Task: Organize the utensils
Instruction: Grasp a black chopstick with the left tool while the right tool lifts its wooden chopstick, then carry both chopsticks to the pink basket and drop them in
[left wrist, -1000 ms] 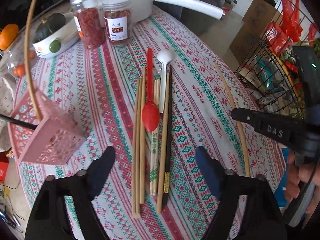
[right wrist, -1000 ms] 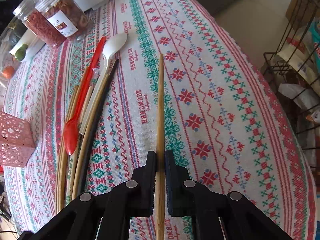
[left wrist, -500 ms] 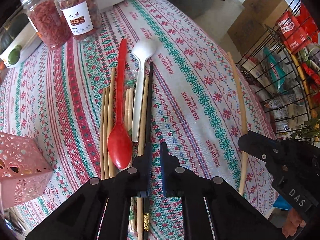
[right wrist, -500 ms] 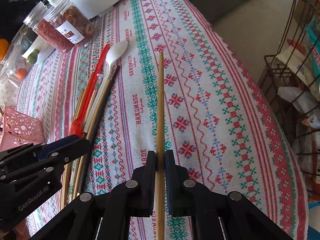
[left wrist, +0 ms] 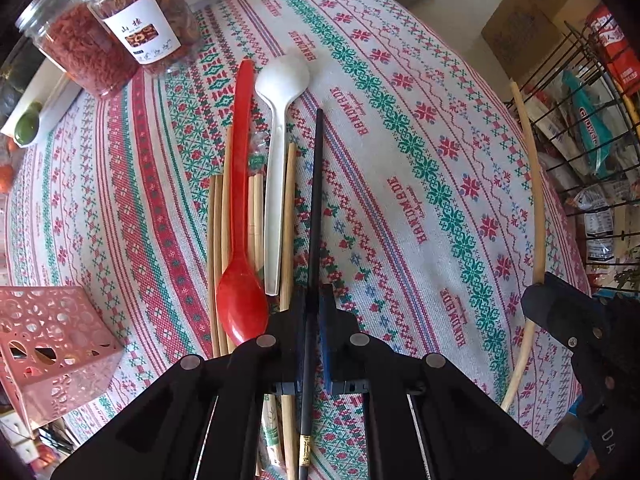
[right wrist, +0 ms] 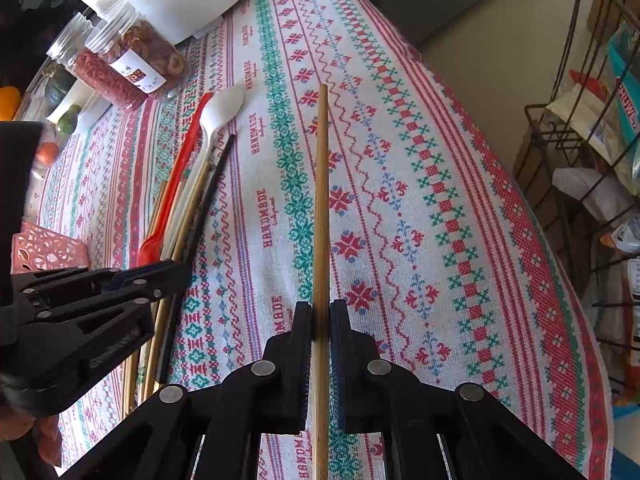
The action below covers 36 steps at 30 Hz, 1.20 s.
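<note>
The left gripper (left wrist: 310,312) has its jaws clamped on a black chopstick (left wrist: 315,208) lying on the desk (left wrist: 400,128); the right gripper (right wrist: 321,320) grips a bamboo chopstick (right wrist: 321,200). Spoons (left wrist: 240,216) wait; the pink holder (left wrist: 52,344) looks nearly unfilled.

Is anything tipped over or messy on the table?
Yes. The pink holder lies on its side at the table's near left edge instead of standing up, so nothing can go in it yet. The spoons and chopsticks lie in a neat row on the tablecloth. Nothing looks spilled or broken.
</note>
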{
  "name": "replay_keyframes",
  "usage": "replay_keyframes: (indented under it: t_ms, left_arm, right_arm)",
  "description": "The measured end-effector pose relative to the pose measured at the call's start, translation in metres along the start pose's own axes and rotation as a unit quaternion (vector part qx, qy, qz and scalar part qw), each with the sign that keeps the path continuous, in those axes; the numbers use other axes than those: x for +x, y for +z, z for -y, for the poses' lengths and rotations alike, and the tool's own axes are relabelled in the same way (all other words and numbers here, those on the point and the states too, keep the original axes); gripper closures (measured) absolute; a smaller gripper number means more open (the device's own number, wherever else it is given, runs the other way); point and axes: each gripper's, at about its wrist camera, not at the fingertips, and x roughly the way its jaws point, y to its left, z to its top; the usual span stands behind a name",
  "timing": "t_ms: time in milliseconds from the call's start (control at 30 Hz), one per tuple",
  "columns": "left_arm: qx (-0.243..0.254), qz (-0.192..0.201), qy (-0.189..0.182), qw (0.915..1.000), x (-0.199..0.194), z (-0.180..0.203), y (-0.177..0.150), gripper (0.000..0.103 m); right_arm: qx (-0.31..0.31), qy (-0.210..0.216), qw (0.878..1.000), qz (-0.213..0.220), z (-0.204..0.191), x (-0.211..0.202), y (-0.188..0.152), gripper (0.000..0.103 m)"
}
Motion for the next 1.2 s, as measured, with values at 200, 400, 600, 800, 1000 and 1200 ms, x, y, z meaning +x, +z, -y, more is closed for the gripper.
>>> replay_keyframes:
  t_ms: [200, 400, 600, 800, 1000, 1200]
  left_arm:
    - [0.007, 0.068, -0.014, 0.9976, -0.025, 0.004, -0.023, 0.097]
    - [0.005, 0.155, -0.043, 0.9870, -0.076, -0.015, -0.066, 0.097]
    - [-0.008, 0.236, -0.066, 0.9696, -0.128, -0.043, -0.118, 0.097]
    - [-0.011, 0.335, -0.063, 0.9402, -0.178, -0.068, -0.158, 0.097]
    - [-0.035, 0.410, -0.066, 0.9091, -0.230, -0.096, -0.181, 0.097]
    - [-0.090, 0.452, -0.045, 0.8861, -0.252, -0.138, -0.198, 0.098]
  right_arm:
    - [0.002, -0.001, 1.000, 0.009, -0.002, -0.005, 0.000, 0.096]
    - [0.009, 0.011, 0.999, 0.037, -0.009, -0.021, -0.001, 0.096]
    - [-0.005, 0.025, 0.996, 0.080, -0.031, -0.047, -0.010, 0.096]
    - [-0.028, 0.036, 0.989, 0.142, -0.063, -0.079, -0.023, 0.096]
    - [-0.057, 0.052, 0.975, 0.206, -0.098, -0.111, -0.030, 0.096]
    - [-0.074, 0.070, 0.963, 0.248, -0.130, -0.133, -0.028, 0.096]
